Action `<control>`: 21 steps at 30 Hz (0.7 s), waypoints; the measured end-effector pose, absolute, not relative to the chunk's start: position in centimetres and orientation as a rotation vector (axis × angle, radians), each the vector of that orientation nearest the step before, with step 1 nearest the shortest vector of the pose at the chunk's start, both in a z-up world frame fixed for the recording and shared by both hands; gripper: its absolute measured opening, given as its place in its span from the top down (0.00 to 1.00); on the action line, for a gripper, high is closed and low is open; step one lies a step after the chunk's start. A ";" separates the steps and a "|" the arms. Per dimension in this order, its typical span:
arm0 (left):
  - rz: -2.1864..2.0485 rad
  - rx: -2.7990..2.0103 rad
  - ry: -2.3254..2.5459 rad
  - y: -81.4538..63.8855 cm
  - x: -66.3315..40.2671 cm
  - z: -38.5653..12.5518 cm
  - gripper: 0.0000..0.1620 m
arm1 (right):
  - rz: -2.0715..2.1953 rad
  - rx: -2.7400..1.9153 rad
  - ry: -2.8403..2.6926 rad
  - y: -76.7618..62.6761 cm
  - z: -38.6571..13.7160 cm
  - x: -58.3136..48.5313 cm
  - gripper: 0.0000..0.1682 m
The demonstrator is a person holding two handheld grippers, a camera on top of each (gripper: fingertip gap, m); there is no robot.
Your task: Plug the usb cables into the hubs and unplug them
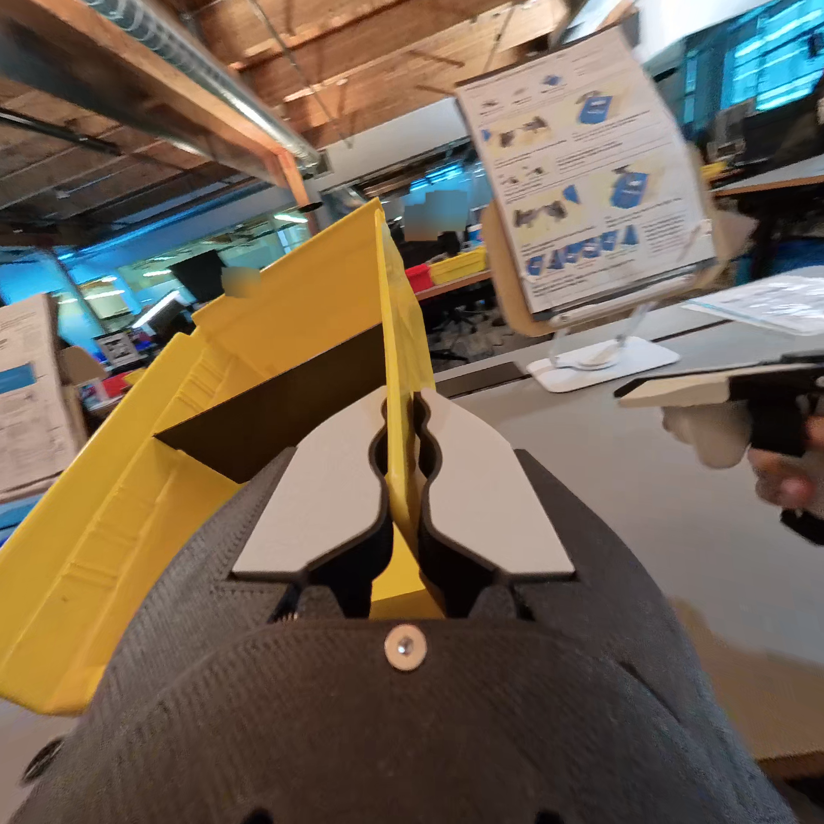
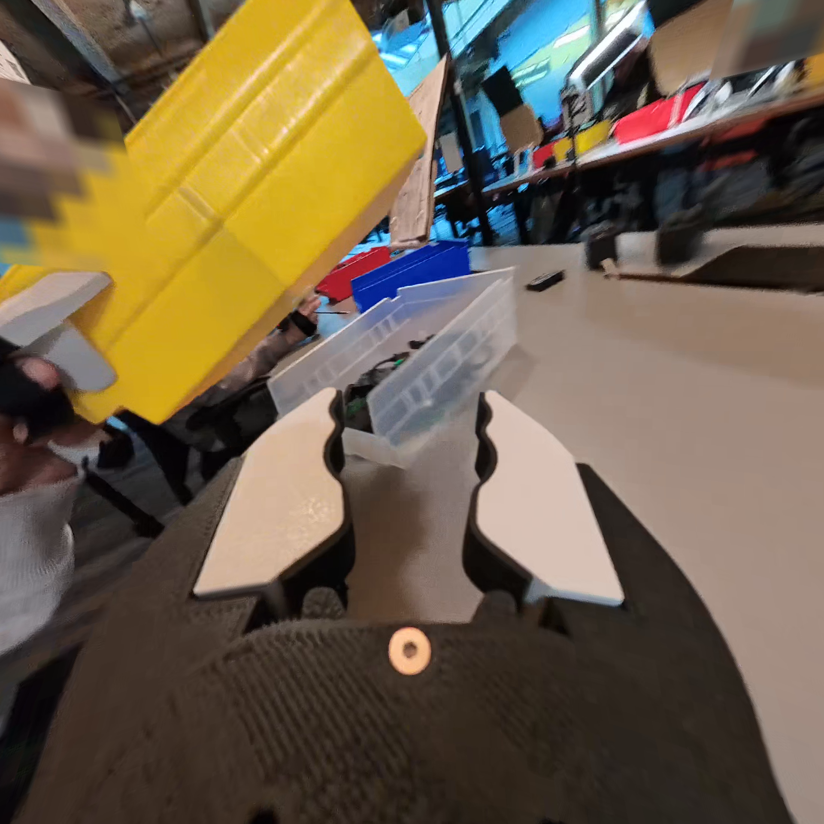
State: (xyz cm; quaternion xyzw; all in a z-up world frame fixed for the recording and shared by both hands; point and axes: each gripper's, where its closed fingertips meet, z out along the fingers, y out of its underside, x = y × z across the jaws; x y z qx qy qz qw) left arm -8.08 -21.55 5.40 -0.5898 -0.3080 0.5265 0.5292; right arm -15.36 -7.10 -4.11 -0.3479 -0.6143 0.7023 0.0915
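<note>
My left gripper (image 1: 402, 401) is shut on the side wall of a yellow plastic bin (image 1: 276, 339) and holds it tilted up in the air; a brown divider (image 1: 285, 405) sits inside it. The same yellow bin (image 2: 249, 187) shows raised at the upper left of the right wrist view, with the left gripper (image 2: 58, 330) clamped on its edge. My right gripper (image 2: 408, 401) is open and empty above the table, pointing at a clear plastic bin (image 2: 401, 339) that holds dark cables. The right gripper also shows at the right of the left wrist view (image 1: 624, 394). No hub is clearly visible.
A grey table (image 2: 669, 401) spreads to the right. A blue bin (image 2: 410, 267) and a red bin (image 2: 352, 272) lie behind the clear one. A small black object (image 2: 544, 280) lies on the table. An instruction sheet on a stand (image 1: 593, 187) rises at the table's far side.
</note>
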 end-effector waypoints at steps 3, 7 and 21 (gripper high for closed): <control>1.148 -1.446 -0.623 -16.1 -6.9 5.1 0.97 | 1.911 -0.960 -1.788 1.5 -4.0 -12.7 0.68; 0.981 -1.529 -0.453 -7.1 -4.8 3.0 0.96 | 1.630 -1.009 -1.739 12.9 -5.3 -9.2 0.72; 0.548 -1.822 -0.170 18.0 -1.9 -9.6 0.96 | 1.677 -1.373 -1.257 26.9 -6.0 1.7 0.70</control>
